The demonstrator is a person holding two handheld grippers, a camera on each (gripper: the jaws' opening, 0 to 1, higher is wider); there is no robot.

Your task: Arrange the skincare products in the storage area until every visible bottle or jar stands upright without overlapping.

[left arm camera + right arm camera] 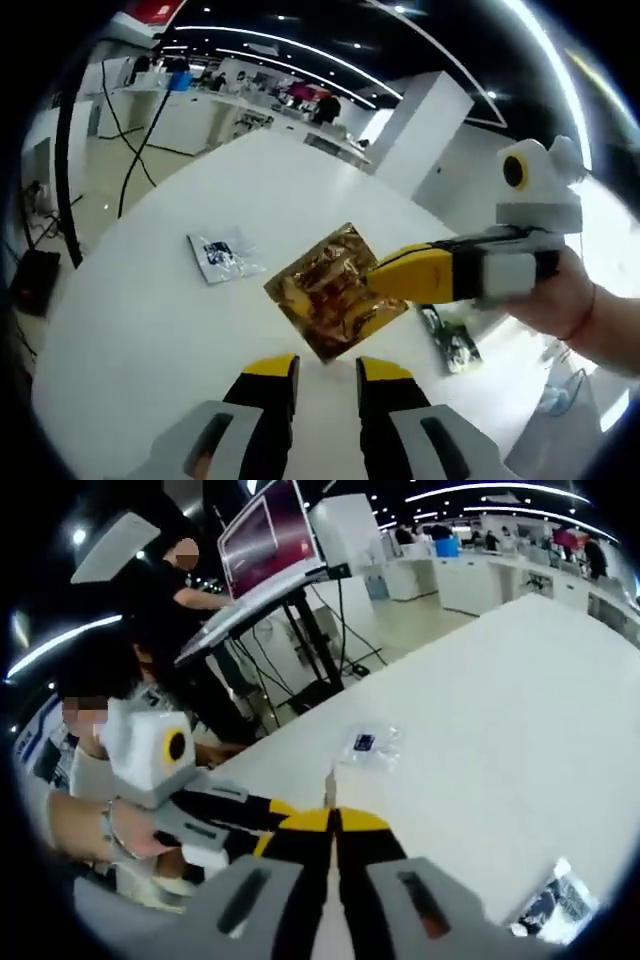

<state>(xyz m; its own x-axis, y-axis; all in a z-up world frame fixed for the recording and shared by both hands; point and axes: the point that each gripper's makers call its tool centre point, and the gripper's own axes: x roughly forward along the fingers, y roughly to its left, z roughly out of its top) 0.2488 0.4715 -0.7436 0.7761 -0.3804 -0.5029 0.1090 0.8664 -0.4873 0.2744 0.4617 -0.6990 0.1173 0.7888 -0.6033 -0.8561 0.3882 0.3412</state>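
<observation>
In the left gripper view, the right gripper (385,275) pinches the gold foil sachet (330,290) by its three o'clock corner, above the white table (150,330). The left gripper (328,375) waits at six o'clock, nearest, jaws slightly parted and empty.

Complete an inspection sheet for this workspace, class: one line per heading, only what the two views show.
Surface: white table, mostly bare.
Job's things: gold sachet pinched at its edge by the right gripper; no bottles or jars seen.
Clutter: clear sachet; dark sachet.
Grippers: left gripper open above table; right shut on sachet.
Cables: black cables on the floor.
Surroundings: open hall, laptop on stand, people.
</observation>
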